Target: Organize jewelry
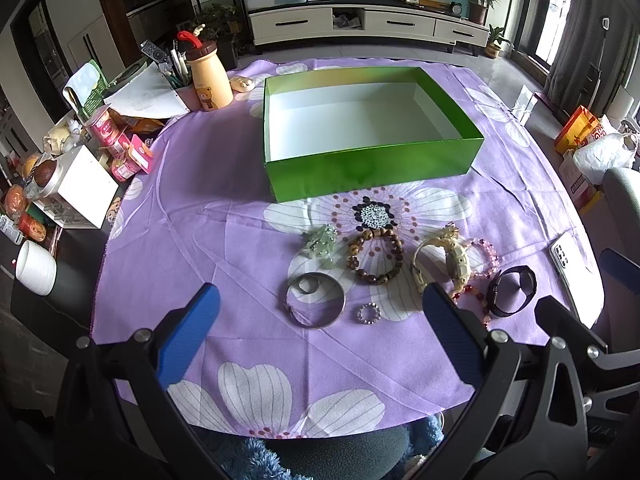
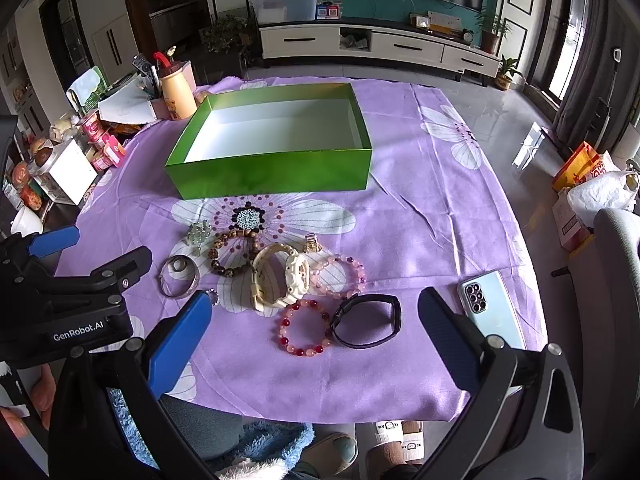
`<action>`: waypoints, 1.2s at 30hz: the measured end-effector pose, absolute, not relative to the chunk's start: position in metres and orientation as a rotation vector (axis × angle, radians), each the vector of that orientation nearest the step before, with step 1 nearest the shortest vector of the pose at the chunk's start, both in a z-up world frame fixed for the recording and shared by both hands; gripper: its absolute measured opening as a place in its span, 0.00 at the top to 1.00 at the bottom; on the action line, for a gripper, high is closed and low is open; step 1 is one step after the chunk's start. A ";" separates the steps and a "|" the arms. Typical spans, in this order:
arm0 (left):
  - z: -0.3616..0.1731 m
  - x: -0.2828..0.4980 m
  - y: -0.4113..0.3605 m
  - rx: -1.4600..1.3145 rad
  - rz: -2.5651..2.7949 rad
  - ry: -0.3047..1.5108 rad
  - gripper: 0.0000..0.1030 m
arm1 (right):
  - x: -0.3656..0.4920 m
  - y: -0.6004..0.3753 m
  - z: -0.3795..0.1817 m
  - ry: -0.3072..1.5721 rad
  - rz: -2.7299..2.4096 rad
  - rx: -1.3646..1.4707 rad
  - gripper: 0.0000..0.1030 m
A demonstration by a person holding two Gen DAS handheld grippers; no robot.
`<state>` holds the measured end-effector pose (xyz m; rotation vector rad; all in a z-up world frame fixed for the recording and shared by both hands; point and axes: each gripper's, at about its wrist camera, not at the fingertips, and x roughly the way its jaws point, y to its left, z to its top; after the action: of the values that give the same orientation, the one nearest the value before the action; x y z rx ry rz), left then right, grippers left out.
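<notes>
STATE: left gripper [image 1: 320, 312] and right gripper [image 2: 316, 320] spread wide, nothing held | LOCATION: silver bangle [image 1: 315, 301] on purple cloth [image 1: 208, 224], near empty green box [image 1: 360, 172] | HANDLING: rigid, slick, probably light; pinch across rim.

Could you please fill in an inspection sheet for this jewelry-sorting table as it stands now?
Surface: purple floral cloth, wrinkled.
Job's things: green box, open, nothing inside; silver bangle, brown bead bracelet, cream watch, pink bead bracelet, red bead bracelet, black band, small ring, all on the cloth.
Clutter: phone at right edge; bear bottle, snack packs at left.
Grippers: left claw and right claw open, holding nothing.
Cables: nothing seen.
Surroundings: living room, TV cabinet.
</notes>
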<state>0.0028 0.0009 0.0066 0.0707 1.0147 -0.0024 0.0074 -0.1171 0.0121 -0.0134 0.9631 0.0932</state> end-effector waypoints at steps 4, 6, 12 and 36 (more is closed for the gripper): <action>0.007 0.003 0.001 0.070 -0.001 1.011 0.02 | 0.008 -0.117 0.013 0.959 0.094 -0.015 0.01; 0.008 0.004 0.001 0.070 0.002 1.009 0.02 | 0.008 -0.116 0.014 0.956 0.095 -0.017 0.01; 0.009 0.003 0.002 0.071 0.004 1.005 0.02 | 0.007 -0.116 0.014 0.956 0.094 -0.017 0.01; 0.006 0.002 -0.001 0.079 0.005 1.002 0.02 | 0.007 -0.119 0.012 0.960 0.087 -0.013 0.01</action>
<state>0.0023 -0.0007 0.0065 0.0788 1.0020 0.0048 0.0066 -0.1191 0.0123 -0.0132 0.9605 0.0871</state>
